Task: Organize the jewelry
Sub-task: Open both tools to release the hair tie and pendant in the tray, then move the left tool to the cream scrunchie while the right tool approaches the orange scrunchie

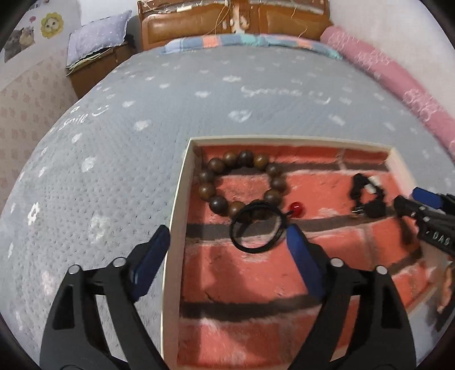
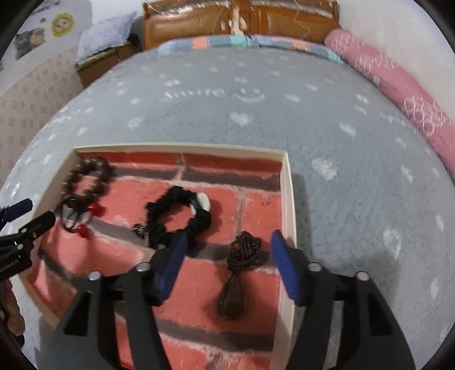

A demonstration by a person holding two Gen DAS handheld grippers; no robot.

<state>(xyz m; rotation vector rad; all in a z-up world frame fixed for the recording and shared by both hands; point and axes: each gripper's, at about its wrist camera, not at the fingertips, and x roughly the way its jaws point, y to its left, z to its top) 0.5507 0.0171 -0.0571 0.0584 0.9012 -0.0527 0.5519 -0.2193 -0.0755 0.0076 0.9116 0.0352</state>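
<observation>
A white-walled box lined with red brick-print cloth lies on a grey bed. In the left wrist view, a brown wooden bead bracelet sits in its far left corner. A black cord loop with a red bead lies just below it. My left gripper stands open, empty, astride the box's left wall. In the right wrist view, my right gripper is open over a black beaded necklace with a brown teardrop pendant, pads not touching it. A black braided bracelet lies mid-box.
The grey bedspread with white flowers surrounds the box. A pink rolled blanket runs along the right edge. A brown headboard stands at the far end, with a bedside cabinet and a pillow at the far left.
</observation>
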